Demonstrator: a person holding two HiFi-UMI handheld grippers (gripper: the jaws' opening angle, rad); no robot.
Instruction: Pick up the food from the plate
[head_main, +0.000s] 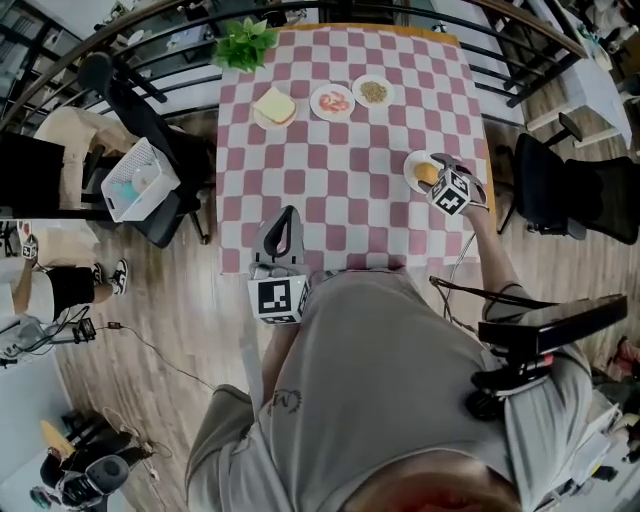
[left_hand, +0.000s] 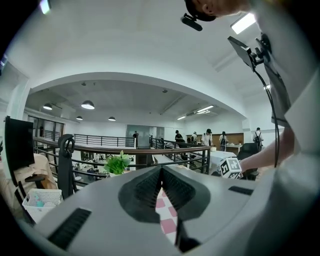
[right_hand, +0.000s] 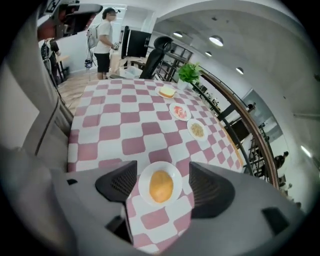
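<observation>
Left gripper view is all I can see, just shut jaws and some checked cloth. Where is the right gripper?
Observer: The right gripper hangs over a white plate with orange food, near the table's right edge.
Operator: Holding it?
Observer: No, its jaws stand apart, either side of the plate.
Operator: Other food?
Observer: A bread slice lies at the far end, by a green plant.

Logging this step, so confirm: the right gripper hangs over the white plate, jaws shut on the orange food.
Not shut. In the right gripper view, the right gripper hangs over the white plate, jaws apart either side of the orange food.
</observation>
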